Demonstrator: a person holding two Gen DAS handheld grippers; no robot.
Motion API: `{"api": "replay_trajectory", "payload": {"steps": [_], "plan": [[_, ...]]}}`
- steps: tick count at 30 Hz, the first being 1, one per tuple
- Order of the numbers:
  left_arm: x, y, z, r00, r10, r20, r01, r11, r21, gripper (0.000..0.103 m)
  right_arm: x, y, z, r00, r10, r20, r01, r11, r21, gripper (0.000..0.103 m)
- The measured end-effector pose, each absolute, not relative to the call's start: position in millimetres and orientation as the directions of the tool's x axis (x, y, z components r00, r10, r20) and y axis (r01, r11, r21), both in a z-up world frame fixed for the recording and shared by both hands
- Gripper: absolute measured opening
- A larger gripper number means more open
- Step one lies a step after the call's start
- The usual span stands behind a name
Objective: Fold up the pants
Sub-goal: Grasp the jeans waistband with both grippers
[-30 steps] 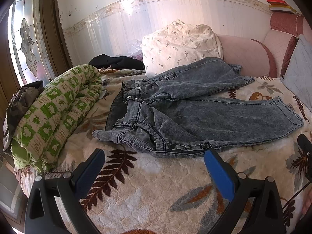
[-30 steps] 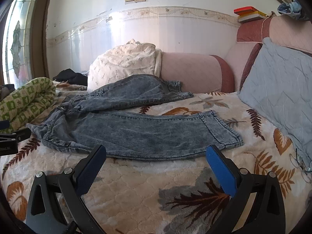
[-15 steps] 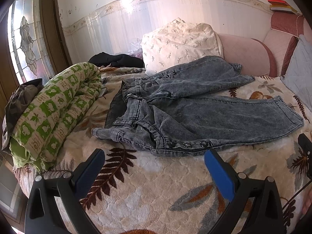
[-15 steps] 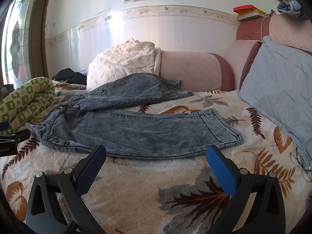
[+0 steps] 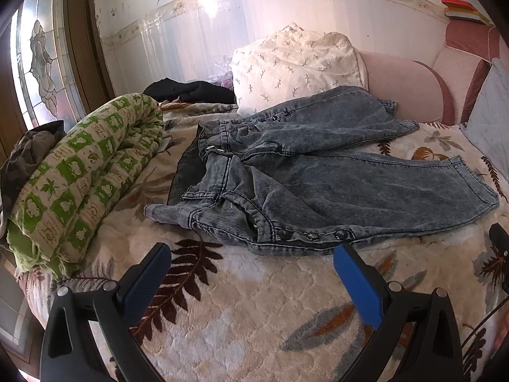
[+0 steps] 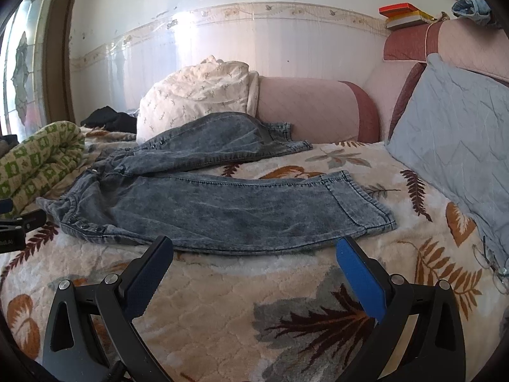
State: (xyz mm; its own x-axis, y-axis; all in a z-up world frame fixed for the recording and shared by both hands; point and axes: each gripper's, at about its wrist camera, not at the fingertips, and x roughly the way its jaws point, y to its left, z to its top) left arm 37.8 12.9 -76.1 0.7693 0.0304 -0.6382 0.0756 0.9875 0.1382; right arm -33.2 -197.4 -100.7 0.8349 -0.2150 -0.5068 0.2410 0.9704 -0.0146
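Item: grey denim pants (image 5: pixel 334 178), unfolded, across the middle of both frames on a leaf-patterned bedspread (image 5: pixel 241 305); waistband at left, legs splayed toward the right, far leg riding up a cream pillow (image 5: pixel 296 63); left gripper (image 5: pixel 251 264), fingers apart, empty, just short of the buttoned waist edge; right gripper (image 6: pixel 254 254), fingers apart, empty, at the near leg's lower edge; advice: pinch waistband and hem together, lift evenly, lay near leg over far leg; green rolled quilt (image 5: pixel 79 175) at left, keep clear.
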Motion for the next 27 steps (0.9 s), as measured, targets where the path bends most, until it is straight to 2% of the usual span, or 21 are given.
{"api": "replay_trajectory", "payload": {"steps": [9,13,17,22,27], "plan": [[71.5,28.3,-68.8,0.754,0.017,-0.657,0.103,0.984,0.143,0.103,-19.9,-205.8,-102.4,0.792,-0.230,-0.566,0.256,0.966,-0.034,0.103],[109.7,48.7,-37.1,0.793,0.045,-0.607,0.088,0.978,0.187,0.103,5.2,-214.8,-78.4,0.782,-0.246,-0.572,0.243,0.967,-0.083,0.103],[168.6,72.1,-13.7,0.789,0.063,-0.611,0.075,0.977,0.198,0.103,58.0,-232.1,-41.4,0.777,-0.229,-0.586,0.198,0.973,-0.119,0.103],[265.6,99.4,-6.7,0.718,0.074,-0.692,0.051,0.986,0.158,0.103,151.0,-263.4,-9.9,0.768,-0.140,-0.624,0.128,0.990,-0.065,0.103],[353.3,116.0,-32.9,0.603,0.078,-0.794,0.016,0.994,0.110,0.103,257.3,-321.7,-6.8,0.738,-0.036,-0.674,0.185,0.971,0.151,0.103]]}}
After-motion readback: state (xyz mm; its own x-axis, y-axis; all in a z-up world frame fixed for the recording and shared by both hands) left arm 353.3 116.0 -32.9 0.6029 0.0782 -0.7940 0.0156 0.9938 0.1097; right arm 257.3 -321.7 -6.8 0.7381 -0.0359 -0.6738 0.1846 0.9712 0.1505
